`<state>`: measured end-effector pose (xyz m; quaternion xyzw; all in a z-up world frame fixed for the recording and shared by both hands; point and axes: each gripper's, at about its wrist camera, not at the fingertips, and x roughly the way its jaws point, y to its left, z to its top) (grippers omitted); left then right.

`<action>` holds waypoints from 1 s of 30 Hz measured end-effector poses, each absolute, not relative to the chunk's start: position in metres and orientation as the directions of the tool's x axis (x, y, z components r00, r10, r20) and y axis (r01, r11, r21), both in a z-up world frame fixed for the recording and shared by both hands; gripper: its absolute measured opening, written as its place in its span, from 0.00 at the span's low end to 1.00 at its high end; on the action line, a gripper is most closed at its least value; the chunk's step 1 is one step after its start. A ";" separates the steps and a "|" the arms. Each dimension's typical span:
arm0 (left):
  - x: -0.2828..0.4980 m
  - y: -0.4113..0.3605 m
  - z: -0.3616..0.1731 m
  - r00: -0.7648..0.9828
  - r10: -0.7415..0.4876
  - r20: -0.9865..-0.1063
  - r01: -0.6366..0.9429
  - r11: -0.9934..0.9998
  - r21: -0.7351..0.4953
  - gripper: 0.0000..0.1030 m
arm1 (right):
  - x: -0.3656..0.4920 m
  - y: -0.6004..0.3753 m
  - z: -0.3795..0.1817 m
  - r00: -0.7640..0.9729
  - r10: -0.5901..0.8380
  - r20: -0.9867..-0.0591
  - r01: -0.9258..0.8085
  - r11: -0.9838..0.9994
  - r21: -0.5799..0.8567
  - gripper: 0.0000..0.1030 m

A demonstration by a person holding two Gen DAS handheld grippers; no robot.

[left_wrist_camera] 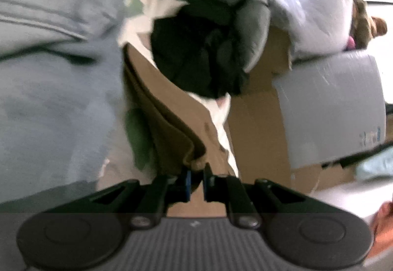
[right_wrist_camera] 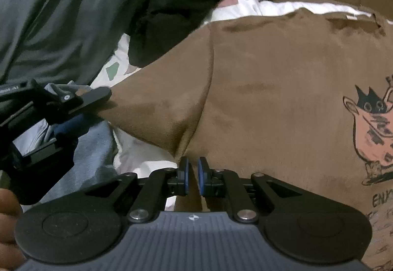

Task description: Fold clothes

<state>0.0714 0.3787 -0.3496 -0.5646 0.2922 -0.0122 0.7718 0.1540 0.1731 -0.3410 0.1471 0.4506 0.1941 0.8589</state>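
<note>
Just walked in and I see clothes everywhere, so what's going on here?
A person is folding a brown shirt with two handheld grippers. The left gripper pinches one edge of the shirt, and the right gripper pinches it near a seam, both with jaws nearly shut on the cloth. The shirt's cartoon print faces up. Grey and dark clothes lie piled behind it.

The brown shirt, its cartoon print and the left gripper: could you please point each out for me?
brown shirt (right_wrist_camera: 270, 89): right wrist view, on the plain cloth left of the print.
cartoon print (right_wrist_camera: 371, 133): right wrist view, on the pink figure's body.
left gripper (left_wrist_camera: 196, 180): left wrist view, midway between the fingertips pinching the shirt's edge.
</note>
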 end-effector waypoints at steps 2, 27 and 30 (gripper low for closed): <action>0.077 0.374 -0.347 0.821 -0.380 -0.427 -0.285 0.376 -0.882 0.09 | 0.156 0.174 -0.344 0.511 0.474 -0.717 -0.189 0.876 0.444 0.08; 0.131 0.316 -0.356 0.585 -0.615 -0.529 -0.152 0.557 -0.816 0.09 | 0.158 0.160 -0.368 0.510 0.558 -0.655 -0.138 0.805 0.578 0.08; 0.136 0.315 -0.355 0.566 -0.619 -0.545 -0.143 0.577 -0.804 0.09 | 0.158 0.154 -0.368 0.494 0.576 -0.651 -0.110 0.785 0.610 0.10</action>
